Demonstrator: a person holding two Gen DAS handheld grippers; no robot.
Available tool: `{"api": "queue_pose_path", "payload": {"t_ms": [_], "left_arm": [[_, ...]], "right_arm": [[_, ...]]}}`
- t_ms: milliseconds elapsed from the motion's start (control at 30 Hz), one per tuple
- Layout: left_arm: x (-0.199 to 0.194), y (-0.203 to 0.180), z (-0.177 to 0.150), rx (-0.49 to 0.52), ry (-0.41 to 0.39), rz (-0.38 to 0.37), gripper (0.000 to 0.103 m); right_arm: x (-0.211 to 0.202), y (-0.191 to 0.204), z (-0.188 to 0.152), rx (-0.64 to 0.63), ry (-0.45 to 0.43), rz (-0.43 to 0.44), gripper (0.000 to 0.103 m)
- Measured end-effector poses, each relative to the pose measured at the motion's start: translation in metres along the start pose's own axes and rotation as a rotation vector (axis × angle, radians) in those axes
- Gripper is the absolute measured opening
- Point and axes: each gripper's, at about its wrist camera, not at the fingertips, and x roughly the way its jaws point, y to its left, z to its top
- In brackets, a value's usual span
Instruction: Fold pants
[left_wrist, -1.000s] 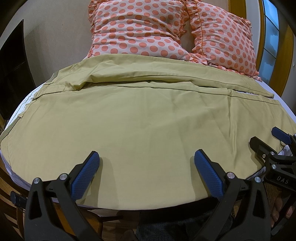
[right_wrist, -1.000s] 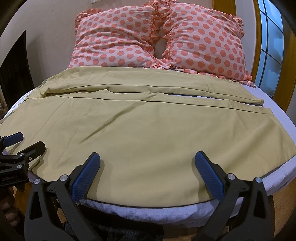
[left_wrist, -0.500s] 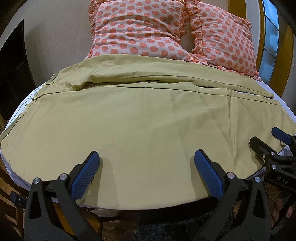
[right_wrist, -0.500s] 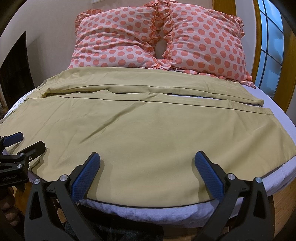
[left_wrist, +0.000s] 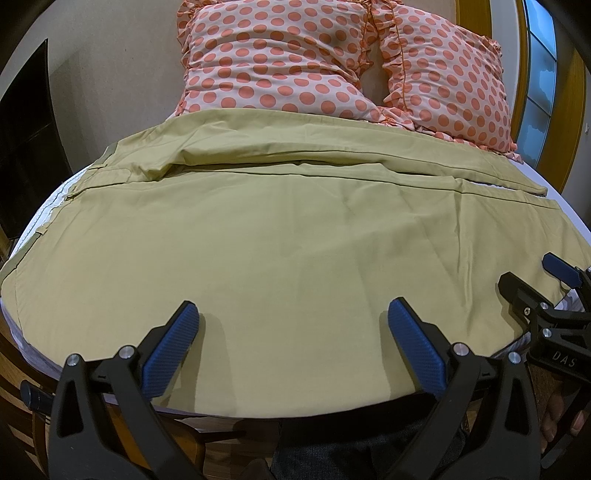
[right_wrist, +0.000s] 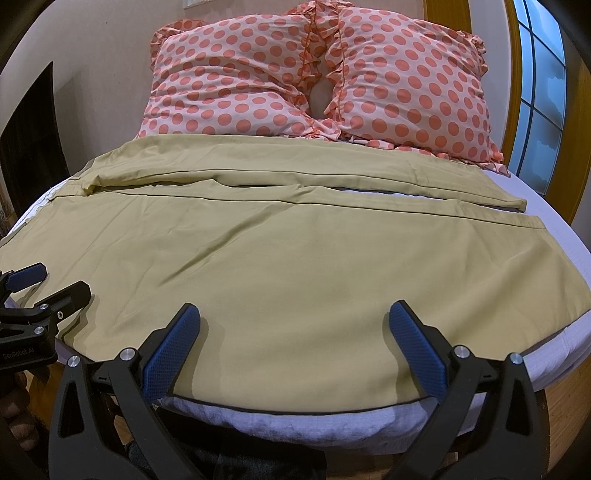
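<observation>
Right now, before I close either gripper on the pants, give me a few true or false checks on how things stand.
1. Both grippers are open. True: the left gripper and right gripper each hold their fingers wide apart with nothing between them.
2. The pants are already folded into a small stack. False: they lie spread flat across the bed, both legs stretched out side by side.
3. Two polka-dot pillows sit beyond the pants. True.
4. The right gripper is pinching the hem. False: it grips nothing and sits at the pants' near edge.
5. The pillows lie on top of the pants. False: they sit behind the far leg, against the wall.
</observation>
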Motion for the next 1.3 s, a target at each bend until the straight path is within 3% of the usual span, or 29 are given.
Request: {"api": "queue_pose_path", "payload": {"t_ms": [667, 900, 1000, 1067, 1167, 1267, 1300], "left_arm": [[0.0, 0.0, 0.0, -0.001, -0.005, 0.0, 0.101], [-0.003, 0.001, 0.002, 0.007, -0.025, -0.007, 0.101], [-0.004, 0.005, 0.003, 0.018, -0.022, -0.026, 0.101], [-0.002, 0.008, 0.006, 0.021, -0.011, -0.036, 0.101], [0.002, 0.018, 0.017, -0.004, -0.003, -0.061, 0.101], [0.0, 0.028, 0.028, -0.035, -0.021, -0.078, 0.101], [-0.001, 0.031, 0.034, -0.044, -0.035, -0.081, 0.101]], "right_arm": [[-0.002, 0.0, -0.002, -0.003, -0.025, 0.005, 0.102], [-0.001, -0.002, -0.008, -0.023, -0.097, 0.034, 0.102], [0.004, -0.016, 0.013, -0.006, -0.006, 0.062, 0.102], [0.002, -0.036, 0.031, 0.047, -0.013, 0.05, 0.102], [0.009, -0.085, 0.091, 0.155, -0.025, -0.048, 0.102], [0.048, -0.139, 0.154, 0.302, 0.038, -0.145, 0.102], [0.07, -0.159, 0.176, 0.356, 0.085, -0.19, 0.092]]}}
